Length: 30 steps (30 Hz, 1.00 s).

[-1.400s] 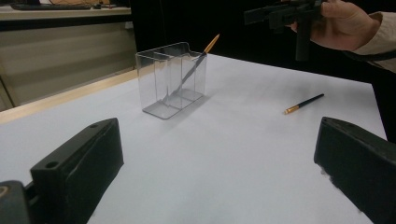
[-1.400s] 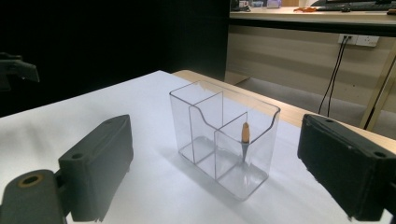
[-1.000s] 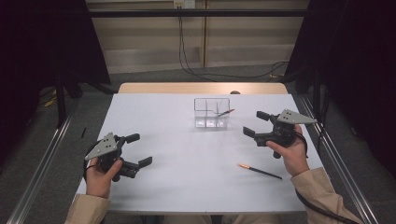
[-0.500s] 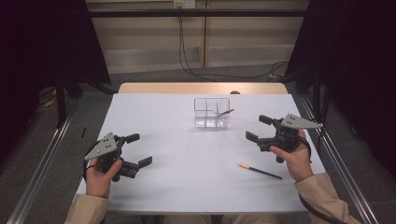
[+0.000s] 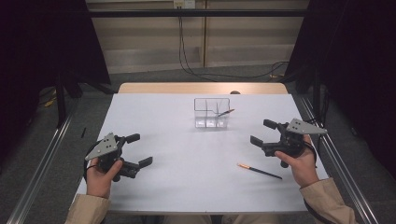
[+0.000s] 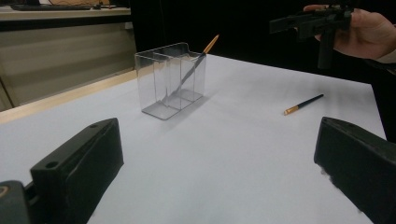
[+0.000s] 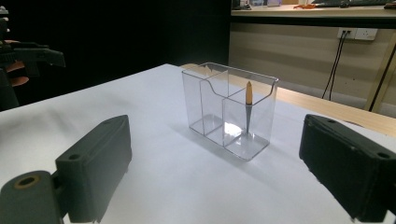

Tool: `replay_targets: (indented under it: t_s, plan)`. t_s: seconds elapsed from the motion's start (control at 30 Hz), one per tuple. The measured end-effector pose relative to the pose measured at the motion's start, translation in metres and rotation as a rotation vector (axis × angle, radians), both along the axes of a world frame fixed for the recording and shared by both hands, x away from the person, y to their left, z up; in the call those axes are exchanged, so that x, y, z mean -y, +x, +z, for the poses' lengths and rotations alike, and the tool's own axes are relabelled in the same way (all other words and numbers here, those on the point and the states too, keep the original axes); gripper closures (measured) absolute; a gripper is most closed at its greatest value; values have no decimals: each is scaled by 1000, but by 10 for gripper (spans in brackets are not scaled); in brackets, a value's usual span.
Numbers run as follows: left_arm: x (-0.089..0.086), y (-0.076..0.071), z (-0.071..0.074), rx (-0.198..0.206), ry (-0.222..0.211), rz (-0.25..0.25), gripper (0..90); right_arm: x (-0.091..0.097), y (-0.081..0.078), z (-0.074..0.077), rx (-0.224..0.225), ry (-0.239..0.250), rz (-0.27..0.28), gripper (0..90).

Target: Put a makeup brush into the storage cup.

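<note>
We see a clear holder (image 6: 171,79) with one pencil (image 6: 194,65) leaning inside; another pencil (image 6: 303,104) lies on the table (image 6: 224,154).

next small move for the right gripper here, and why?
Probably lower the right gripper toward the pencil lying flat on the white table just near-side of it. Its jaws are open and empty, and it hovers closer to that pencil than the left gripper does. One pencil already leans in the clear holder, so the loose one likely goes there.
</note>
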<state>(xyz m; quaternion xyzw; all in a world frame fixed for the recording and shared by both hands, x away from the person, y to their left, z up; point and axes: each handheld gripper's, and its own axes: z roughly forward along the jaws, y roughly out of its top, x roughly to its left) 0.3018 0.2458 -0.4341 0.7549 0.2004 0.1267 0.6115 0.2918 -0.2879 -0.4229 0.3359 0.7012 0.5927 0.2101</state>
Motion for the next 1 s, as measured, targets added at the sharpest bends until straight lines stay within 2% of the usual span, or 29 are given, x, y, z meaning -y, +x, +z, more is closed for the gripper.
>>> replay_targets:
  t_s: [0.47, 1.0]
  plan:
    - [-2, -1, 1, 9, -15, 10, 5, 8, -14, -5, -3, -17, -8, 82]
    - [-3, -1, 2, 13, -12, 13, 5, 19, -25, -8, -9, -19, -28, 82]
